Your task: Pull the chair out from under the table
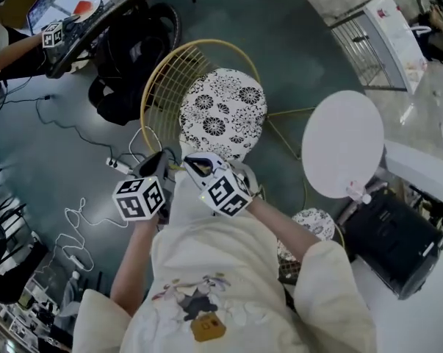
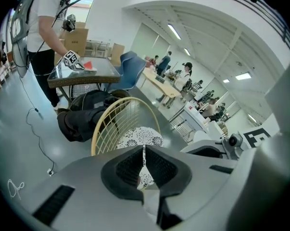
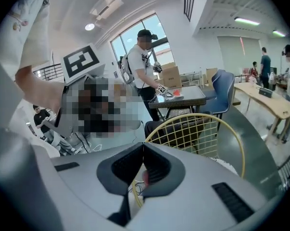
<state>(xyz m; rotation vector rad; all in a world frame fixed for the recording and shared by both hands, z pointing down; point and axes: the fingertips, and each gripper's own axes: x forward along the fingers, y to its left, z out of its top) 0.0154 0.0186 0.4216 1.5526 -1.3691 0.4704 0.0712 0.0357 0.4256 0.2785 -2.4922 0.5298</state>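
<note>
The chair has a gold wire back [image 1: 166, 72] and a round black-and-white patterned cushion [image 1: 222, 112]. It stands on the grey floor, left of the round white table [image 1: 342, 142], and is clear of the tabletop. I hold both grippers close together above the near edge of the seat, touching nothing. My left gripper [image 1: 164, 160] has its jaws closed tip to tip with nothing between them. The right gripper [image 1: 195, 162] is shut too and holds nothing. In the left gripper view the wire back [image 2: 120, 121] and the cushion [image 2: 140, 137] lie beyond the closed left gripper [image 2: 144, 148]. In the right gripper view the wire back [image 3: 193, 129] lies beyond the closed right gripper [image 3: 143, 146].
A black backpack [image 1: 133, 57] lies on the floor behind the chair. A white cable and power strip [image 1: 118, 166] trail at the left. Another person works at a glass table [image 1: 81, 6] at the far left. A black box [image 1: 390, 241] and a second patterned cushion [image 1: 313, 223] sit beside the white table.
</note>
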